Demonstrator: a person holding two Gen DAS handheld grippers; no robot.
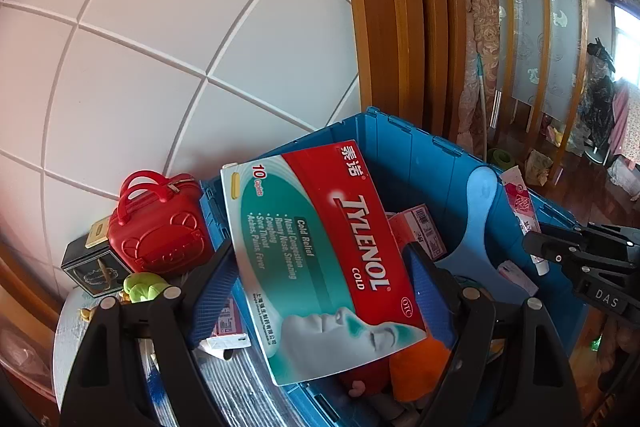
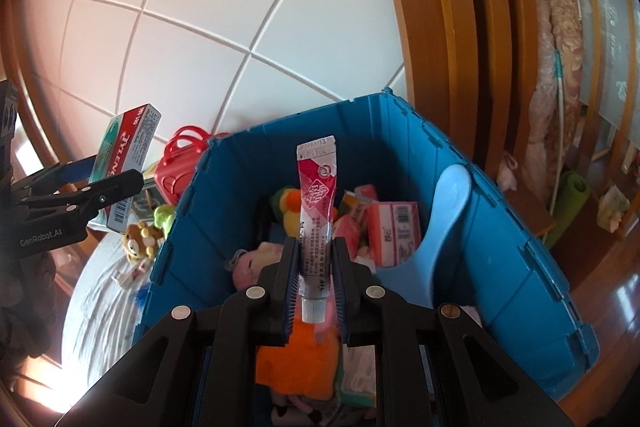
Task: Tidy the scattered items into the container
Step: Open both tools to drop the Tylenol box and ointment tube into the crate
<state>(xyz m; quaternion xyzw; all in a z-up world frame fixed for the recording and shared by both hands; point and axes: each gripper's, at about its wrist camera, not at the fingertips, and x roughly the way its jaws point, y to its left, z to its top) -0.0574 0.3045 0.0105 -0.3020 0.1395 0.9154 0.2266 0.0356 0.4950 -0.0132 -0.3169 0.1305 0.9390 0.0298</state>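
My left gripper (image 1: 320, 259) is shut on a Tylenol Cold box (image 1: 320, 251) and holds it over the near left rim of the blue container (image 1: 420, 163). In the right wrist view the left gripper (image 2: 116, 187) and the box (image 2: 128, 147) hang to the left of the container (image 2: 500, 247). My right gripper (image 2: 316, 247) is shut on a red and white tube (image 2: 316, 203), cap down, above the container's inside. It also shows in the left wrist view (image 1: 536, 247) with the tube (image 1: 520, 203).
The container holds plush toys (image 2: 296, 347), a pink carton (image 2: 392, 231) and a light blue scoop (image 2: 448, 211). Left of it on a white table (image 2: 100, 307) are a red toy case (image 1: 160, 227), a dark box (image 1: 92, 263), a green plush (image 1: 144, 287) and a small bear (image 2: 138, 239).
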